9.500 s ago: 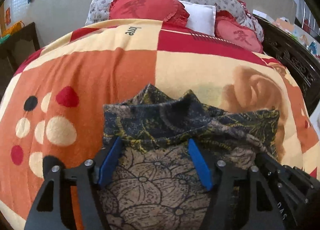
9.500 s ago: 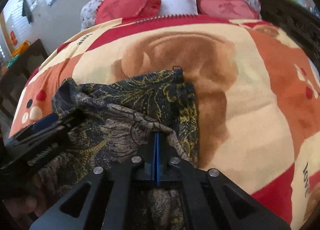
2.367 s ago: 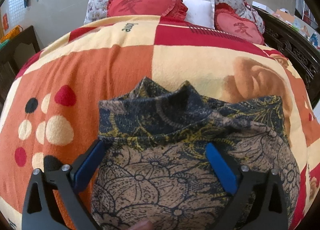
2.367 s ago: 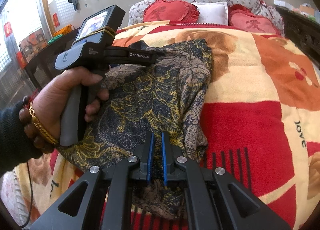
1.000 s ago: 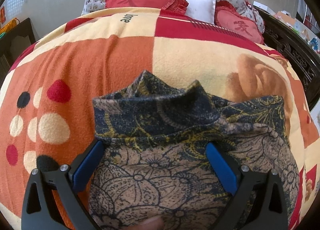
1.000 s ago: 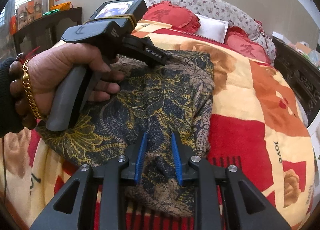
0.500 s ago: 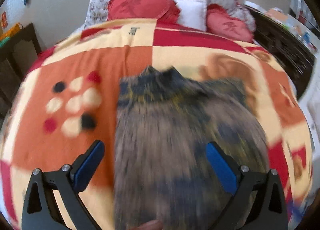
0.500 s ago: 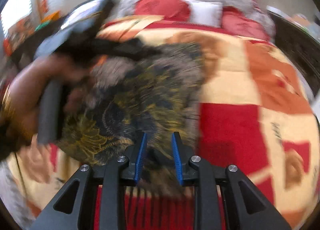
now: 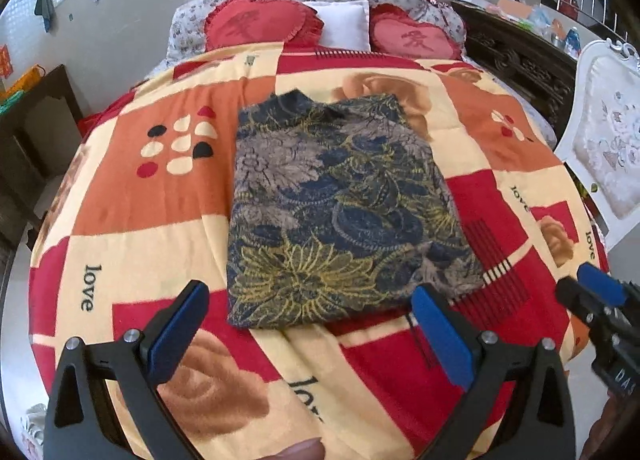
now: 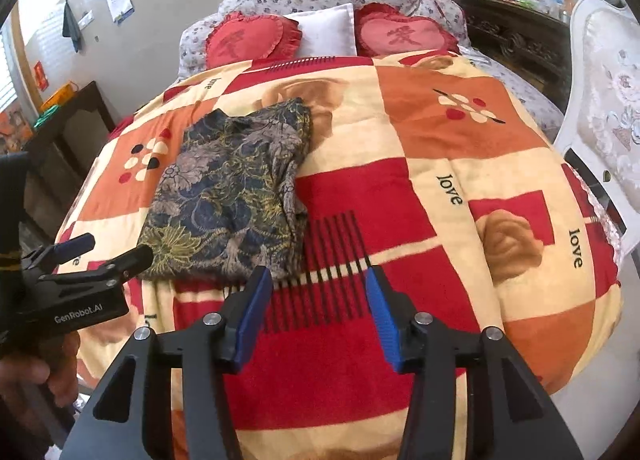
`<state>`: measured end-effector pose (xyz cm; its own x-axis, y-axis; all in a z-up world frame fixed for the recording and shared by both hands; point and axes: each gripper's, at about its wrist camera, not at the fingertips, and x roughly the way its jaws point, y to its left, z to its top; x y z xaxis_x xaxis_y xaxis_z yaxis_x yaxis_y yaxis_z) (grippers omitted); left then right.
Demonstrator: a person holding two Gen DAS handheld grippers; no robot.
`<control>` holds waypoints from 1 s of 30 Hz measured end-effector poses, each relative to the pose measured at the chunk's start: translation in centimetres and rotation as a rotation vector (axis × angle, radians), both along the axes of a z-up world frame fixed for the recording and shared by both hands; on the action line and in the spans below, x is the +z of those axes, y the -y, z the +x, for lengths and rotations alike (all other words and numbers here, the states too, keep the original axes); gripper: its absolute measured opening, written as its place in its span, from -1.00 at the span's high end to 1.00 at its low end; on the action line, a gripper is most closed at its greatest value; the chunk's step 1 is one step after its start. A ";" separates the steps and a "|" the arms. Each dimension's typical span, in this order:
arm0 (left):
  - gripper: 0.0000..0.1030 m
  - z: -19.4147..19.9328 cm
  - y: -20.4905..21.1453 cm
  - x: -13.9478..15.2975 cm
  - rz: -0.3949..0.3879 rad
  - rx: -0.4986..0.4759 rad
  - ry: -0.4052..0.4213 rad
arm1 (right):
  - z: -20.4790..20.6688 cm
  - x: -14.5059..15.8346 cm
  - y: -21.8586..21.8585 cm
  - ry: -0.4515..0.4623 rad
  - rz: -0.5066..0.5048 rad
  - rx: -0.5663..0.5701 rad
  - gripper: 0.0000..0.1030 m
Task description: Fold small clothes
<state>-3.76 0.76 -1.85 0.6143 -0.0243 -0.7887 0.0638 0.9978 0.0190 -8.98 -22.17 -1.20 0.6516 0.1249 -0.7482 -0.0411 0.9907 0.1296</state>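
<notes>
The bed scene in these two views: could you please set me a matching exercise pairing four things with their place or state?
Things:
1. folded garment
2. left claw
3. white pillow
4. white chair

Places or states:
A. between two red heart cushions
B. open, holding nothing
C. standing beside the bed
D. lying flat on the blanket

Pairs: 1-D, 2-B, 3-A, 4-C

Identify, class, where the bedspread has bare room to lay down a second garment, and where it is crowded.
Bare blanket lies right of the folded floral garment, out to the bed's right edge beside the white chair. A narrower strip with the dotted flower print lies to its left. Crowded: the head end, with heart cushions and white pillow.
</notes>
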 end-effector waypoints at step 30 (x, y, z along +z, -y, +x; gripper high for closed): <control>-0.99 0.2 -0.6 -1.3 -0.034 0.045 -0.055 | 1.4 0.5 -0.3 -0.059 -0.046 -0.031 -1.00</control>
